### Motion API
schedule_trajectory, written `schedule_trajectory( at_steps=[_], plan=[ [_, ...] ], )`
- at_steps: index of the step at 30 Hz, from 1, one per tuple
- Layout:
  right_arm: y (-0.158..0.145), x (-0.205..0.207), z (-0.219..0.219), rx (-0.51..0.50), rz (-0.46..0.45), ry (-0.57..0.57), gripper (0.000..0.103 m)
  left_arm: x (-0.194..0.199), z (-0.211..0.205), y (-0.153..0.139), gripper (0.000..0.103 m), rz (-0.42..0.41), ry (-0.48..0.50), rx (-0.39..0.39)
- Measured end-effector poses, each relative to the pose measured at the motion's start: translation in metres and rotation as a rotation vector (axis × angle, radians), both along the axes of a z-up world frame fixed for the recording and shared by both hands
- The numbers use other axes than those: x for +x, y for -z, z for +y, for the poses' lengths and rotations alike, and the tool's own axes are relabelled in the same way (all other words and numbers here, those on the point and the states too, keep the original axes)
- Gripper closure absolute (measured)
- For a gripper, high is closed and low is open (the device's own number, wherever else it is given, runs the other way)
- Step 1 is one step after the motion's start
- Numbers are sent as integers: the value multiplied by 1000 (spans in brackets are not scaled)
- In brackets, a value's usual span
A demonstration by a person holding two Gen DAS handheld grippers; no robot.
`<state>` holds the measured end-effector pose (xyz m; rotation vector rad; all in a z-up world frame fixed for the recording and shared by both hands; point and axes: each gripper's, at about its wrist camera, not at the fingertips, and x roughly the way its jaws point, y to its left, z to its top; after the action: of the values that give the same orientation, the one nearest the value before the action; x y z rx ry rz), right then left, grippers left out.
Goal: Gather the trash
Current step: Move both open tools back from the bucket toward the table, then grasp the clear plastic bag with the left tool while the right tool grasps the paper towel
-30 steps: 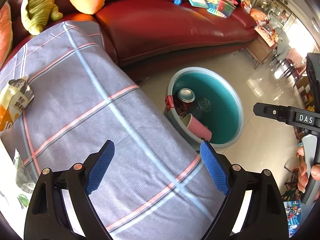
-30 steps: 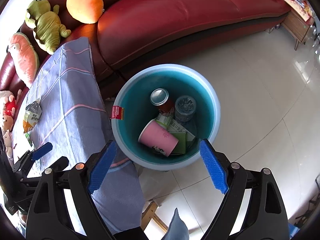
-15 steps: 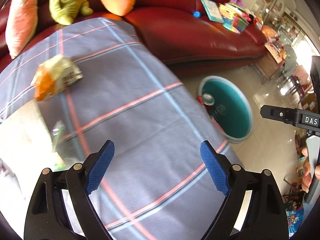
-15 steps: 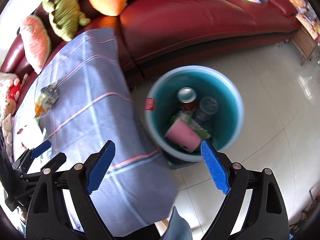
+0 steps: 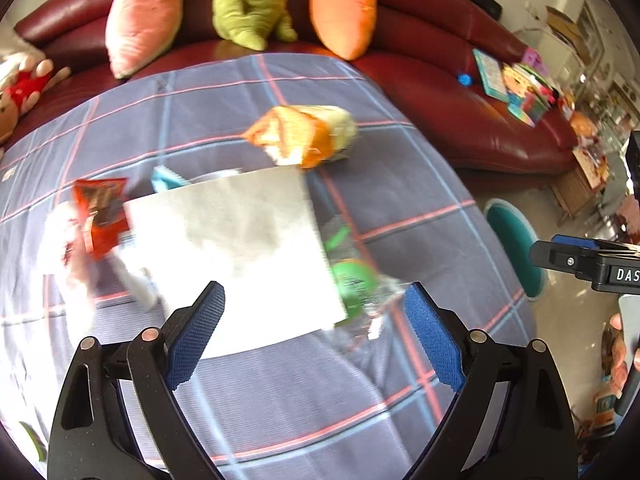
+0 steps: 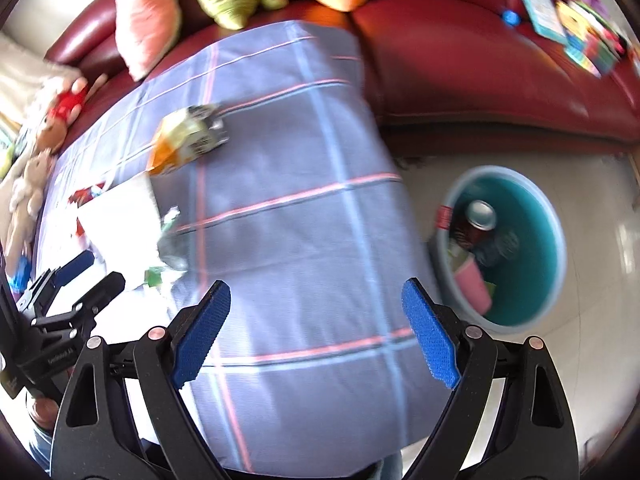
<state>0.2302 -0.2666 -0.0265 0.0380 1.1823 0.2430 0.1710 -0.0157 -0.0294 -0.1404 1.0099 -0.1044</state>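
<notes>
Trash lies on the checked counter — an orange snack bag, a red wrapper, white paper. Left gripper and right gripper hang wide open, empty — the teal bin stands on the floor beside.

The left gripper is matte black plastic with two broad, angular arms; each finger carries a blue, finely ribbed pad; round copper-coloured rivets sit at the arm joints; slotted cut-outs mark the outer arms. The right gripper has the same build and the same blue pads; seen from the side, its black body bears white letters "DAS" and a small silver screw.
</notes>
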Motion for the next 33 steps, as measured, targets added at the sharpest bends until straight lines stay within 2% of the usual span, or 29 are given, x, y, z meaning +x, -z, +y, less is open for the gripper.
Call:
schedule_trajectory(
  at_steps=[9,17,22,27,29,30,31,33],
  plan=[
    [10,7,80,-27,39,-121,20,-21,91,4,11,-1,-165,15],
    [25,20,140,-37,74,-219,20,-17,167,22,11,34,-317,-19],
    [38,29,178,-47,87,-294,20,0,194,39,11,67,-358,-18],
    [47,35,204,-71,84,-363,20,14,198,51,12,75,-348,-18],
    [50,35,213,-87,78,-393,20,14,196,54,29,58,-342,-6],
    [51,36,216,-96,73,-403,20,14,197,57,51,65,-335,-7],
    [52,37,221,-106,65,-419,20,12,196,57,69,53,-343,15],
    [54,39,228,-114,56,-438,20,8,200,57,73,48,-325,-2]
  ],
)
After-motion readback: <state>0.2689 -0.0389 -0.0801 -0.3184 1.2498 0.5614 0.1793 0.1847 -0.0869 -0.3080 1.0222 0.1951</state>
